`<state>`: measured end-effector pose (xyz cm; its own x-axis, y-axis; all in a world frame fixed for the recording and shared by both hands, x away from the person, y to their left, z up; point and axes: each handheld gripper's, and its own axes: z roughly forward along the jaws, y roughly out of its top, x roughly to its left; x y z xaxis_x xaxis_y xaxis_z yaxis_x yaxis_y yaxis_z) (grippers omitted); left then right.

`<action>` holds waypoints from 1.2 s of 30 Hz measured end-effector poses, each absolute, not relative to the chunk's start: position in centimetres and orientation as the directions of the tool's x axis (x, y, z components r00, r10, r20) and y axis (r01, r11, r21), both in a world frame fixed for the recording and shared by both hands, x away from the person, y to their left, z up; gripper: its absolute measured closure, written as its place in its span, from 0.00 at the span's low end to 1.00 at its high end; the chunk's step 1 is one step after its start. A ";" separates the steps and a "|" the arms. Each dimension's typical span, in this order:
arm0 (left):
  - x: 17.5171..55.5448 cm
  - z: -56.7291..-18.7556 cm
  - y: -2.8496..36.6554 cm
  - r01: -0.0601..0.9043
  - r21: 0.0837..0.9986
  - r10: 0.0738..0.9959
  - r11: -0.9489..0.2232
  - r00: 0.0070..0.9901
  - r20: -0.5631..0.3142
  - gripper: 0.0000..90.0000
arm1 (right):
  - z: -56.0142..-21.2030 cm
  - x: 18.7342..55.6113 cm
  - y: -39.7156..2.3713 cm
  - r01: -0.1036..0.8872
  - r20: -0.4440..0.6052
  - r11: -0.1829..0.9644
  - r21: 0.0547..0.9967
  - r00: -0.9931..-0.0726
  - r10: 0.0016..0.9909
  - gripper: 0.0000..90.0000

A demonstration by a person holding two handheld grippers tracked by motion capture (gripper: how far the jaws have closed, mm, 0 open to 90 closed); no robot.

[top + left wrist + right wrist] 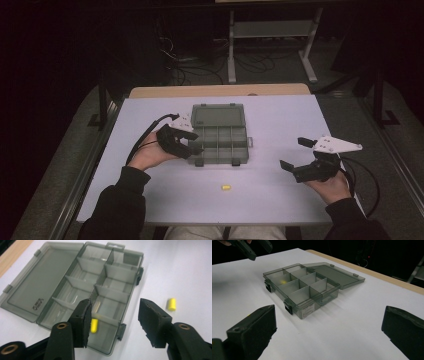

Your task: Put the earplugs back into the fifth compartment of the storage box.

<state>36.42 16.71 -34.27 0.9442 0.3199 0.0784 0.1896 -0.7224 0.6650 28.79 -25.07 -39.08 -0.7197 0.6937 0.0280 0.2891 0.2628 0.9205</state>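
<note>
A grey see-through compartment box lies open on the white table, its lid folded flat at the far side. One small yellow piece rests in a corner compartment of the box, just beyond my left gripper. That gripper hovers over the box's left end, jaws apart with nothing between them. A second yellow piece lies loose on the table near the front. My right gripper hangs to the right of the box, wide open and empty.
The white table top has a wooden strip along its far edge. Cables trail from both grippers. Beyond the table stands a light-coloured frame on a dark floor. The left gripper also shows in the right gripper view.
</note>
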 end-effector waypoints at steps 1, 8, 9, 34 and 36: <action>36.3 -34.2 16.7 0.190 0.671 0.319 -0.717 0.945 0.073 0.47 | -39.1 28.8 -25.1 0.288 0.027 0.262 0.921 -0.720 0.694 0.00; 35.3 -33.9 16.0 0.168 0.675 0.287 -0.719 0.956 0.068 0.36 | -39.1 28.8 -25.1 0.289 0.029 0.262 0.921 -0.720 0.693 0.00; 35.1 -33.8 15.9 0.161 0.676 0.283 -0.719 0.957 0.072 0.34 | -39.1 28.8 -25.1 0.289 0.029 0.262 0.921 -0.720 0.693 0.00; 32.3 -37.2 11.1 0.099 0.663 0.171 -0.742 0.984 0.046 0.00 | -39.1 28.8 -25.1 0.287 0.027 0.263 0.921 -0.721 0.692 0.00; 32.1 -37.6 10.8 0.097 0.653 0.164 -0.751 0.986 0.043 0.00 | -39.1 28.7 -25.1 0.290 0.029 0.263 0.920 -0.721 0.692 0.00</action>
